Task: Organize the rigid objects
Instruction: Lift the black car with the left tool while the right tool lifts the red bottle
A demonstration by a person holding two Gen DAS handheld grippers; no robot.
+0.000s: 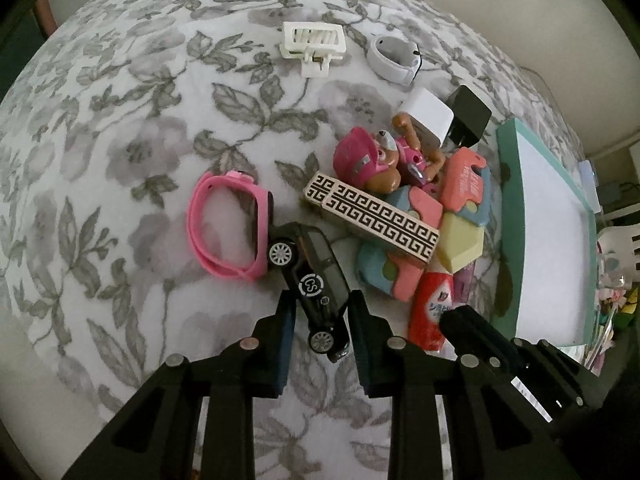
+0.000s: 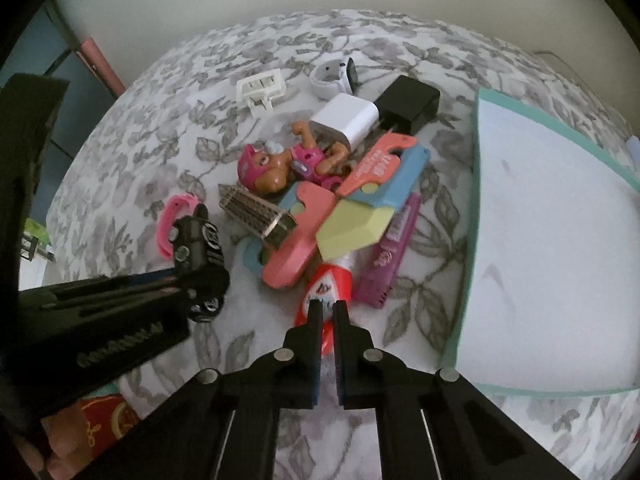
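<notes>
A black toy car lies tilted between the fingers of my left gripper, whose jaws stand around it, touching its sides. It also shows in the right wrist view, held by the left gripper. My right gripper is shut on the tip of a red and white tube, also visible in the left wrist view. A pile holds a pink dog figure, a patterned box, pink and blue blocks and a yellow block.
A teal-rimmed white tray lies at the right, also in the right wrist view. A pink band, a white clip, a white watch, white and black chargers and a purple pack lie on the floral cloth.
</notes>
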